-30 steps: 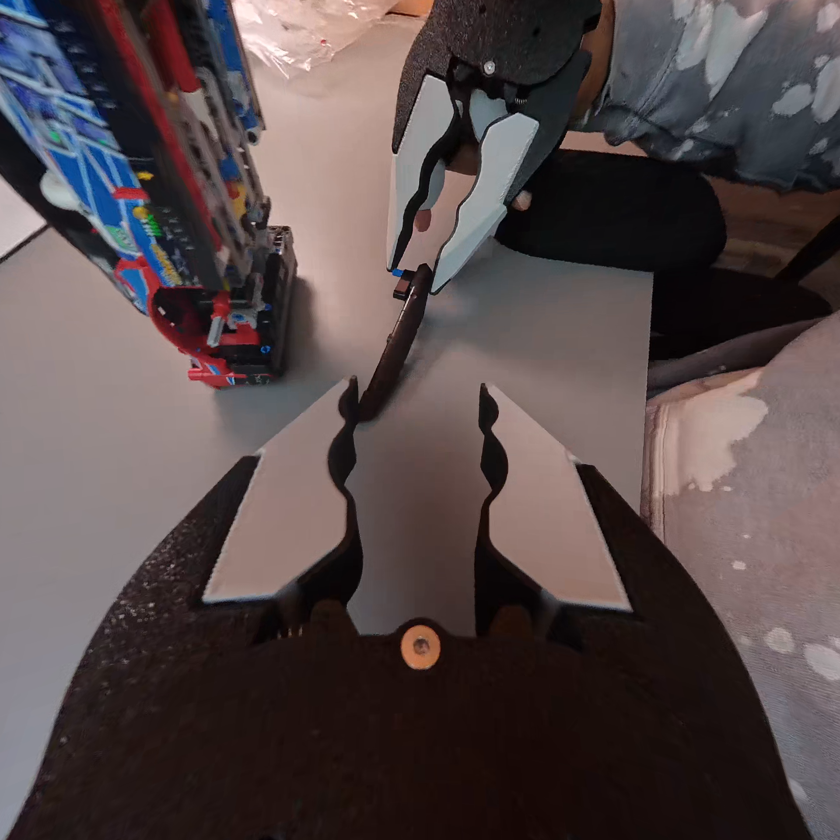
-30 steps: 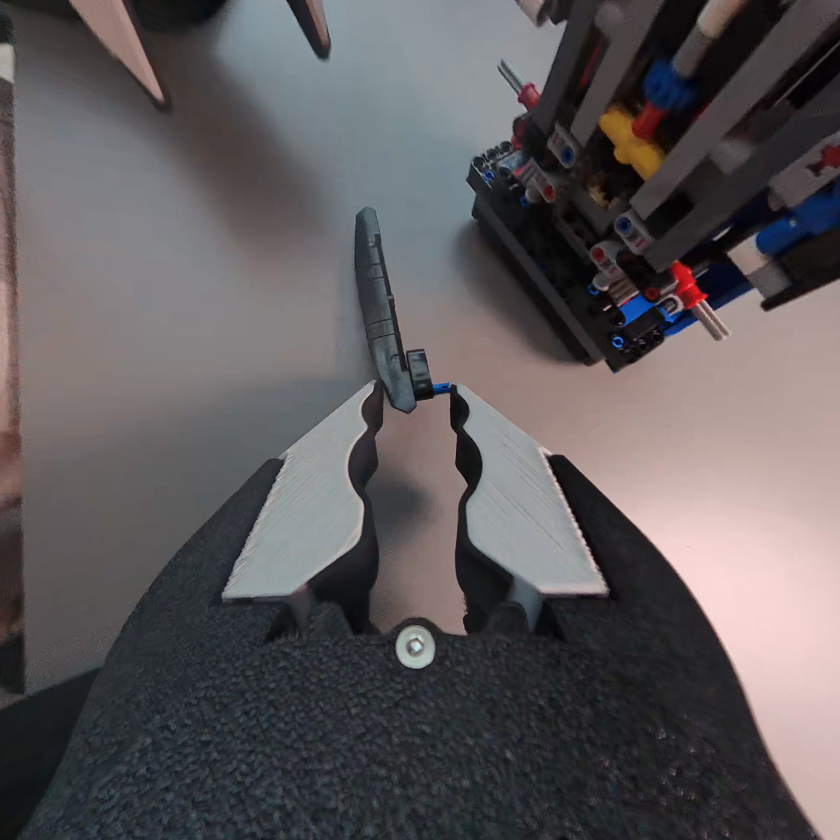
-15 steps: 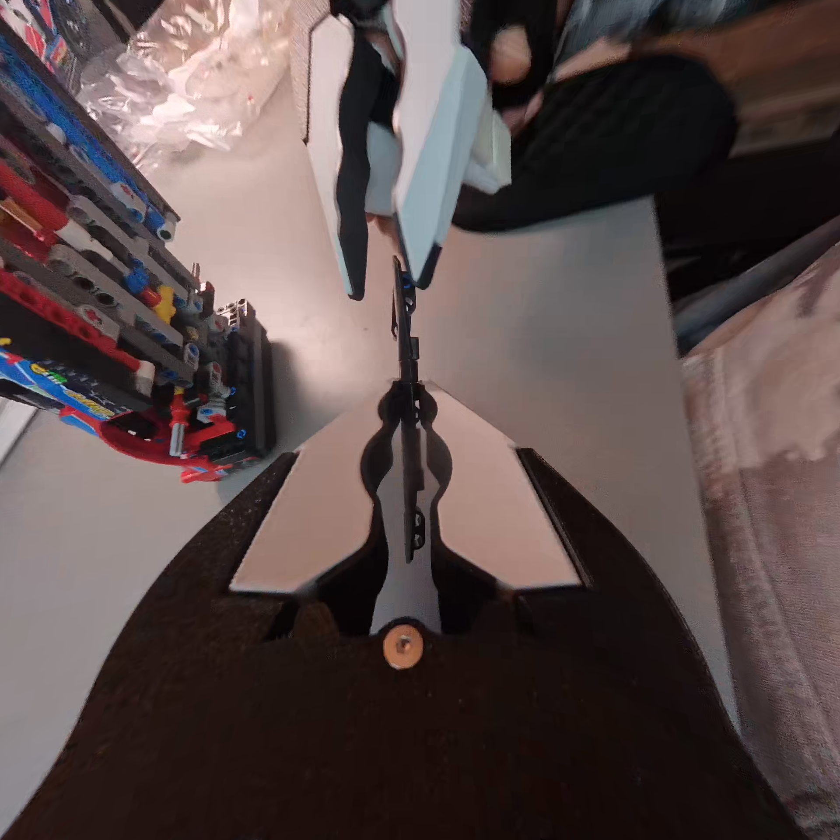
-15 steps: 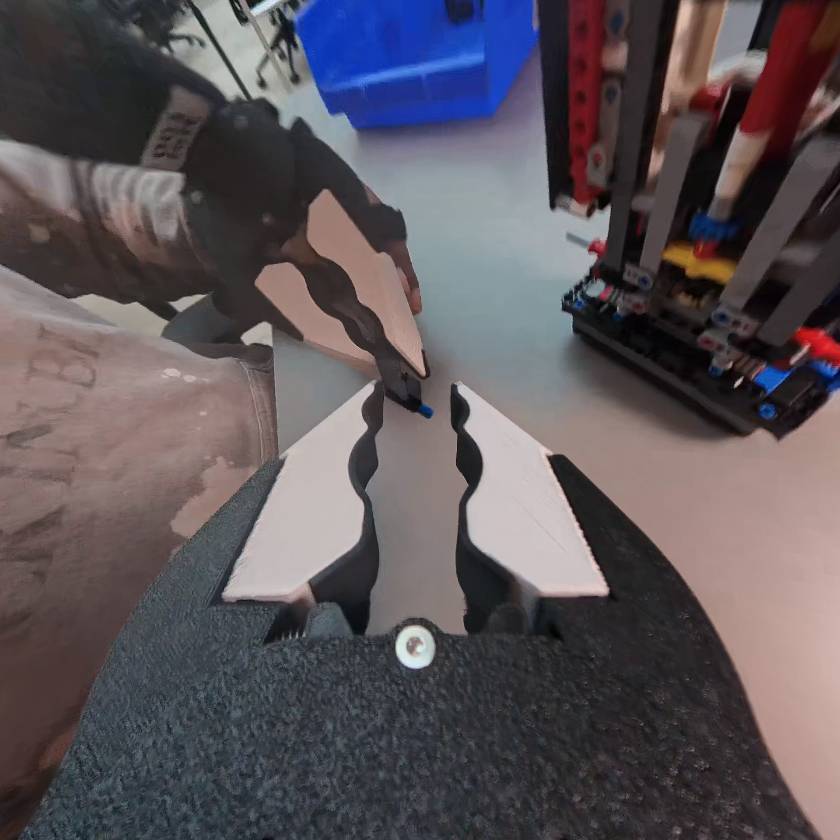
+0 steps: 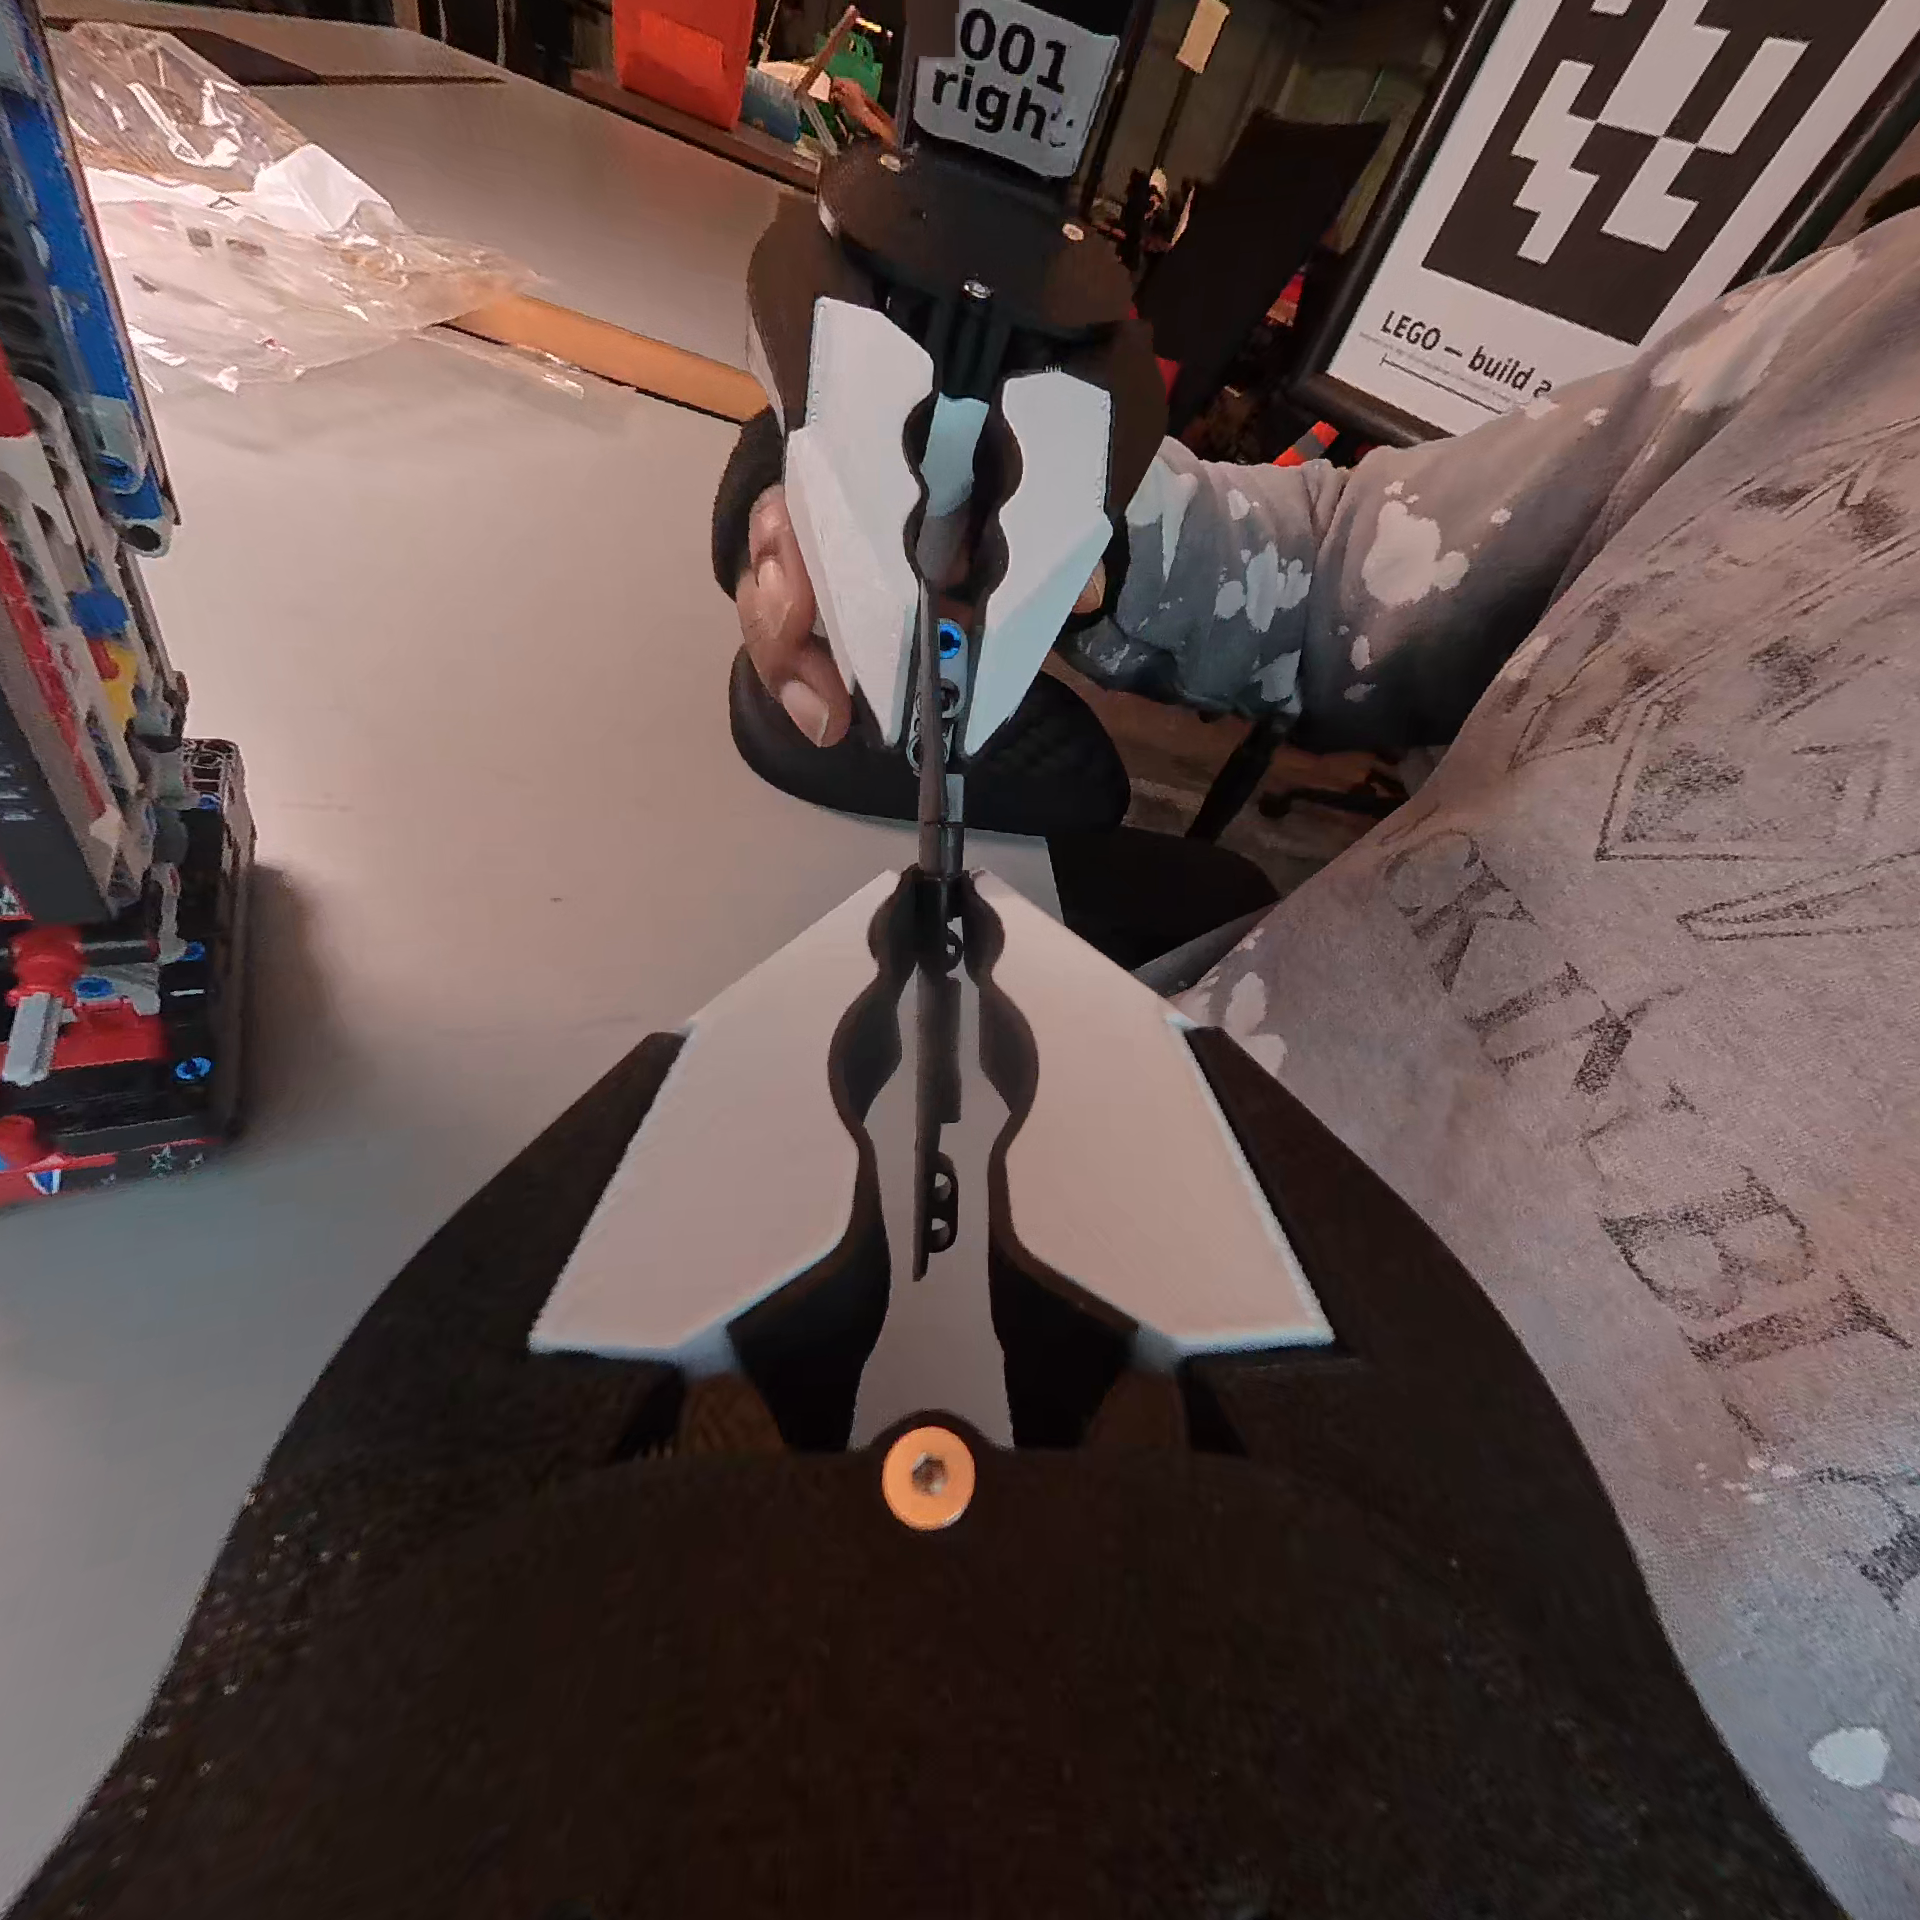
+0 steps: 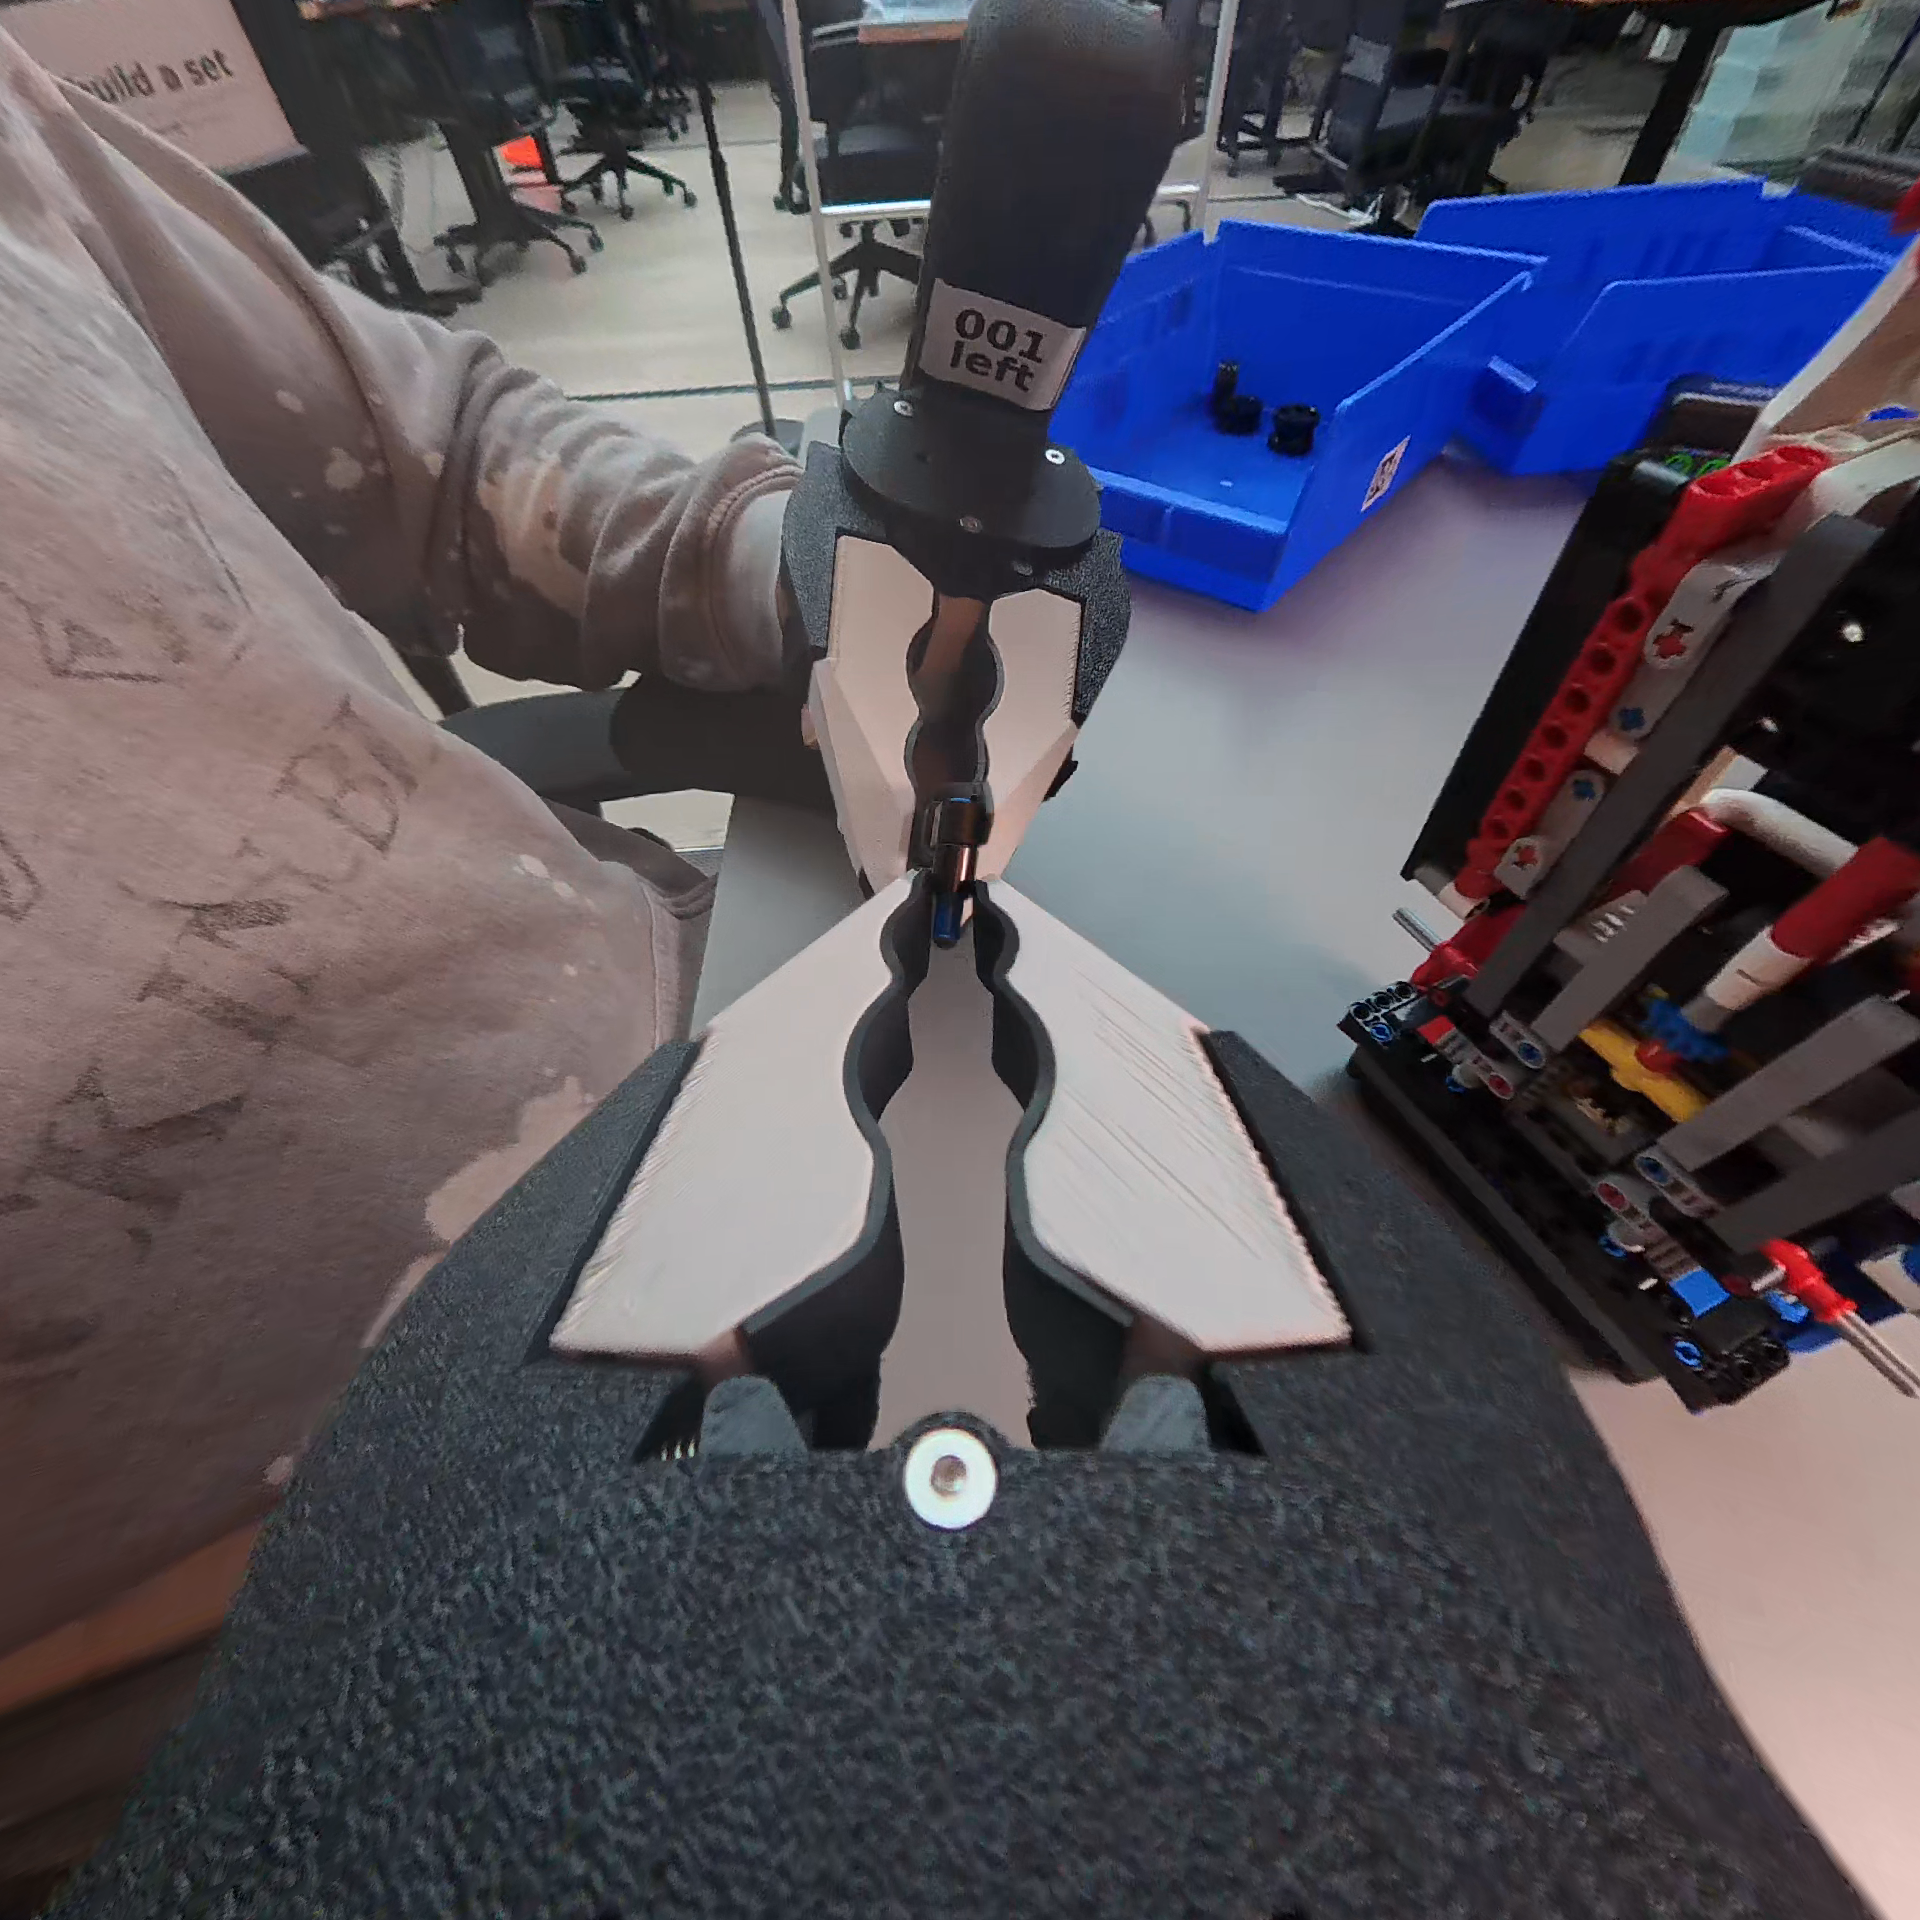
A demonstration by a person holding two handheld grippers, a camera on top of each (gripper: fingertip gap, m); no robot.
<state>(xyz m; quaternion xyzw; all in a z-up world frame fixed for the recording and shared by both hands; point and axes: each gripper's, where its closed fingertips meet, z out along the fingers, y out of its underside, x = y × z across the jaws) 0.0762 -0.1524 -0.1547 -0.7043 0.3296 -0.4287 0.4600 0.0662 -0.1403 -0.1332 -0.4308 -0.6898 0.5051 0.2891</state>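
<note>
Spanning most of both views, the grey table [image 5: 499, 644] carries the biggest thing here, a tall brick-built model [image 6: 1683, 987] of black, grey and red beams, standing at the left edge of my left wrist view and the right of my right wrist view. Far beyond it sit two blue bins [image 6: 1299, 416], one with a few small black parts inside, and crumpled clear plastic bags [image 5: 260, 270] lie at the far left. A large board with a black-and-white block pattern [image 5: 1621, 156] stands far right, behind my bleach-spotted sleeve.

Between my two tools, clear of the table, hangs a thin black curved panel piece [image 5: 940, 831], seen edge-on. My left gripper [image 5: 935, 894] is clamped on its near end, the piece running back between the fingers. My right gripper [image 6: 943, 904] is closed at the tips on the other end, just where a short black connector with a blue pin [image 6: 948, 920] sticks out.

I judge the panel light, stiff and smooth-sided plastic, so it could twist or slip in a narrow pinch. Flat faces give the best hold; the small pin end seems the weakest place, likely to pop loose under side load.
</note>
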